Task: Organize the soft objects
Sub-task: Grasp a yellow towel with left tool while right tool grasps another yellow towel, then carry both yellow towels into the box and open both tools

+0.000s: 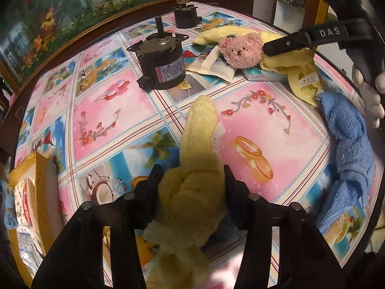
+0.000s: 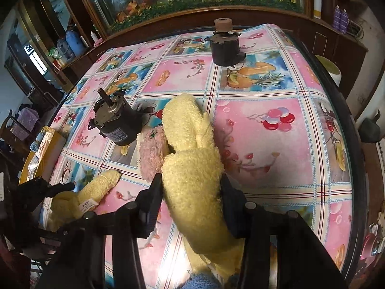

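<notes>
Left claw [image 1: 192, 183] pinches one yellow towel [image 1: 195, 149] above the counter [image 1: 101, 110]; right claw [image 2: 191, 190] squeezes another yellow towel [image 2: 192, 159] beside the pink bear [image 2: 151, 151]. Blue towel [image 1: 349, 144] lies at the counter's right edge.

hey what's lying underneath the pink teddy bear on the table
Under the pink teddy bear lie a white packet, a light blue box and yellow towel. Its body, if it has one, is hidden; whatever lies directly beneath its head is covered.
</notes>
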Tool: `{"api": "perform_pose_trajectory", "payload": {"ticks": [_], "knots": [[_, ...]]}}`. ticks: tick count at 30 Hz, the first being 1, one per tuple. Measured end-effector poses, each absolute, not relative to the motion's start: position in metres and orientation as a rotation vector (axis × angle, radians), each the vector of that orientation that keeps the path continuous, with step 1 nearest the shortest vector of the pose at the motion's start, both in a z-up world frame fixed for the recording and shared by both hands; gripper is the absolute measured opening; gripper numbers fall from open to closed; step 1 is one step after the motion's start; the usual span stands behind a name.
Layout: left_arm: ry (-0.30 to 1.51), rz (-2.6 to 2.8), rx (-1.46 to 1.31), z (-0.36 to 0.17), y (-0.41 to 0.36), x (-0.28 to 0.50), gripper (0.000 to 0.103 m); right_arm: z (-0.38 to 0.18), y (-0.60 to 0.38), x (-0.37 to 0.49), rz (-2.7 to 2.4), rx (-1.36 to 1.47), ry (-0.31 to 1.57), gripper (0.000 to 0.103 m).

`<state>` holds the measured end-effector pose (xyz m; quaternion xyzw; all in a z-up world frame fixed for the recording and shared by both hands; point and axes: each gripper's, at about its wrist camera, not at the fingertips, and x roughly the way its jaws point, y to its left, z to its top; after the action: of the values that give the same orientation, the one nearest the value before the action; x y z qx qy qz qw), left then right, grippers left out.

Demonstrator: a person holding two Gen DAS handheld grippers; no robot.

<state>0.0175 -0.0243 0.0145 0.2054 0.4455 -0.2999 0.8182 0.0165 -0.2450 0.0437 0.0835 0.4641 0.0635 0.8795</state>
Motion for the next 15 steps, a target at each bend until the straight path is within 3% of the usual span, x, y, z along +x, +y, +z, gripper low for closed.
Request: {"api": "perform_pose_trajectory", "payload": {"ticks": [9,15], "knots": [[0.87,-0.6,0.094,0.063,0.042,-0.007,0.044,0.109,-0.261,-0.04,0.104,0.263,0.778,0.042],[0.788,-0.538,-0.094,0.107,0.122,-0.037,0.044,0.162,-0.221,-0.059,0.252,0.315,0.676,0.042]]}}
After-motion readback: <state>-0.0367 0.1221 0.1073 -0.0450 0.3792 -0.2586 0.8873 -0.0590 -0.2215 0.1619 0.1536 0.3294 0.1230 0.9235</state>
